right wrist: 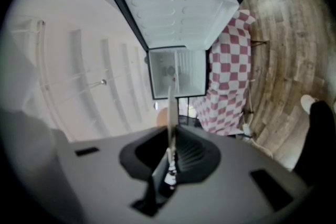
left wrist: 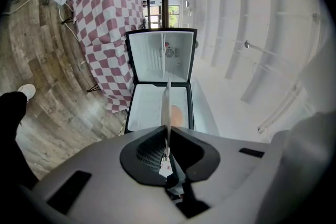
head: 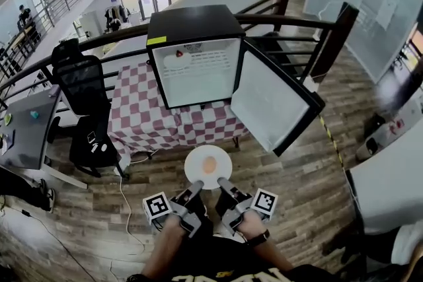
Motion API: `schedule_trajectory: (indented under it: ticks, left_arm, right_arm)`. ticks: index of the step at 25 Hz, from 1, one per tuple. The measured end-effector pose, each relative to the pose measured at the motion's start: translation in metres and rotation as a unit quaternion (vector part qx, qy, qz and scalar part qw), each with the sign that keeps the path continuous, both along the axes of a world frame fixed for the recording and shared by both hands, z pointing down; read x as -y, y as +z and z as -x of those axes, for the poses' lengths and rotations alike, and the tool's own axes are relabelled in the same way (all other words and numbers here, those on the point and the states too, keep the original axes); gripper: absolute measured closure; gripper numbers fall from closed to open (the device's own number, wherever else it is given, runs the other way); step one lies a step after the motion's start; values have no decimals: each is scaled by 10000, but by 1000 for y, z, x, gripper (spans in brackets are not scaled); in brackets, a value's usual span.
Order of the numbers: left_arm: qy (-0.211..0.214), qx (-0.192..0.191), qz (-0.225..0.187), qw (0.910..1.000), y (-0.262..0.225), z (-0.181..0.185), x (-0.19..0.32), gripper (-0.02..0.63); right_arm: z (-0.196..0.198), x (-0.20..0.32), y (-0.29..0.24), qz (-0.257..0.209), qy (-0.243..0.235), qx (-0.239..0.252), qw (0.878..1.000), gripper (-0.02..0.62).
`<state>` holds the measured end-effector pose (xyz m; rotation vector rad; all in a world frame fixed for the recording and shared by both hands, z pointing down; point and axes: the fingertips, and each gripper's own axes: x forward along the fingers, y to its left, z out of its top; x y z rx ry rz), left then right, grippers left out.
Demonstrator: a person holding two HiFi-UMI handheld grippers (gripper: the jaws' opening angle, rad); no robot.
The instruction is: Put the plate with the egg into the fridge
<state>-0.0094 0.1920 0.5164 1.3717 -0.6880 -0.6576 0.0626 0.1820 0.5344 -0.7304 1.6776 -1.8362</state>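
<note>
head view puts the plate [head: 193,167] at lower centre of the frame, held in the air in front of the open fridge [head: 198,69], with the egg [head: 209,164] lying loose on it. the left gripper [head: 197,187] and right gripper [head: 222,183] each pinch its near rim, jaws almost together. i judge it stiff, light, slick and breakable, and the egg could slide, so level rim grips suit it.

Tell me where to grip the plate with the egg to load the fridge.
Grip the rim of the plate at its near edge, coming from the side away from the fridge, so the far edge leads in. It is flat and shallow, with the egg at its middle, so only the rim offers purchase. The left gripper and right gripper are shut there.
</note>
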Motion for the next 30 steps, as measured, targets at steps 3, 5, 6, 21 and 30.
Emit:
schedule_trajectory:
  ticks: [3, 5, 6, 21, 30]
  left_arm:
    - [33, -11, -103, 9999, -6, 11, 32, 570]
    - [37, -68, -159, 9998, -9, 16, 52, 570]
    - [36, -89, -167, 9998, -10, 19, 60, 570]
    - [103, -164, -222, 9996, -11, 66, 171, 571]
    - [288, -162, -258, 9991, -14, 62, 215, 571]
  right_arm:
    - [11, 30, -7, -48, 18, -8, 10000, 561]
    - [16, 51, -11, -117, 35, -37, 9999, 561]
    - [19, 60, -12, -134, 46, -50, 9999, 561]
    - [66, 168, -14, -226, 174, -201, 9994, 561]
    - [61, 210, -16, -252, 383, -307, 9985, 561]
